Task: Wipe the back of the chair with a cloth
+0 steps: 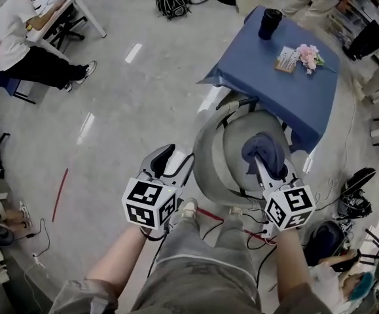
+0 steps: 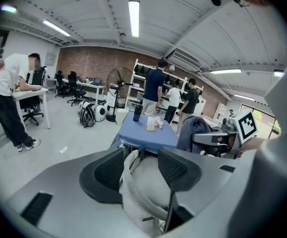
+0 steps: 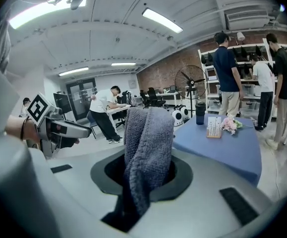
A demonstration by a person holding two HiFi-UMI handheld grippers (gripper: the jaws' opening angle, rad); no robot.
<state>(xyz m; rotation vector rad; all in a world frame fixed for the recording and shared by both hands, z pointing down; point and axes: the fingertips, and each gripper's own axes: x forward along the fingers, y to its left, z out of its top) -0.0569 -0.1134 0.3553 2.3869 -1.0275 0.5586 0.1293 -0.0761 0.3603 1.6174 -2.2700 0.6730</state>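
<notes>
We held the cloth (image 3: 148,138) clenched in the right gripper (image 3: 148,171); the left gripper (image 2: 141,167) hung released. Wiping seemed not yet begun. Next, the cloth needed pressing against the chair (image 1: 206,159) back.

The cloth (image 3: 148,148) hangs over the jaws of the right gripper (image 3: 144,180), so their inner pads are hidden. In the head view, the legs of the chair (image 1: 209,152) are hidden beneath it. The print on the card (image 1: 285,60), which lies on the blue surface (image 1: 268,87), is too small to read.
</notes>
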